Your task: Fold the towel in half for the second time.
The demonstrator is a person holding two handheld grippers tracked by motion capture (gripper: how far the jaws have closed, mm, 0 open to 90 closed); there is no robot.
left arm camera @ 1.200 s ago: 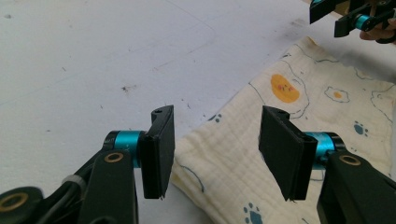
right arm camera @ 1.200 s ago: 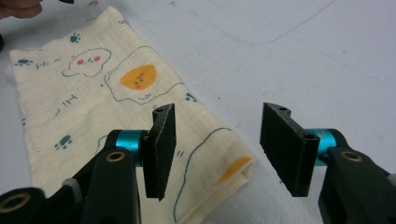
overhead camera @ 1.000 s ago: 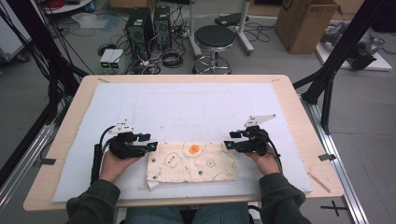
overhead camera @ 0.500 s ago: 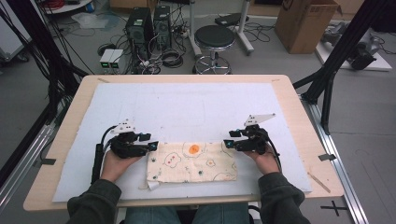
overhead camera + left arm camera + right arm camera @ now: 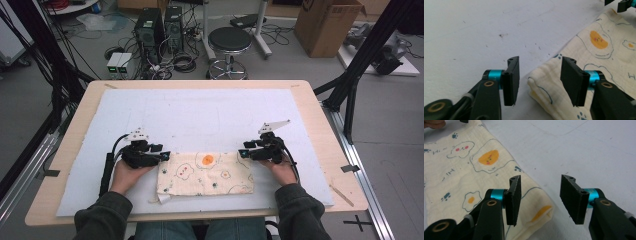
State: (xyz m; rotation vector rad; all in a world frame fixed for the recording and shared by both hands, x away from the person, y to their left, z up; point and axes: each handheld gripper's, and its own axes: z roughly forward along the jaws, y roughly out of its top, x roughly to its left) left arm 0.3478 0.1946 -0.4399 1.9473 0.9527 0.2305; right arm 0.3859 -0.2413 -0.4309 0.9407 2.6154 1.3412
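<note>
Left hand-held gripper [image 5: 164,156]: jaws spread wide, nothing between them, poised right at the far left corner of the cloth; in the left gripper view [image 5: 540,83] the folded corner sits in the gap, and I can't tell whether either pad touches it.
Right hand-held gripper [image 5: 243,153]: also wide and empty, lined up on the far right corner; in the right gripper view [image 5: 541,202] the folded edge lies under the left jaw and the right jaw stands over bare mat.
Cloth [image 5: 205,174]: a cream cloth printed with fried eggs and paw marks, folded into a flat rectangle, lying near the person's edge of the table, between the two hands.
Layers: the corners show stacked folds, at least two thick, with the edges slightly rounded.
Mat [image 5: 200,115]: pale sheet covering most of the table [image 5: 320,125], scuffed and otherwise bare beyond the cloth.
Likely step: my guess is that both corners are about to be pinched for a fold or a lift.
Risk one: a jaw closing on the top layer alone would peel the fold open.
Risk two: the right side looks offset, so it may catch only the very edge and slip.
Risk three: uneven grips would drag the cloth askew.
</note>
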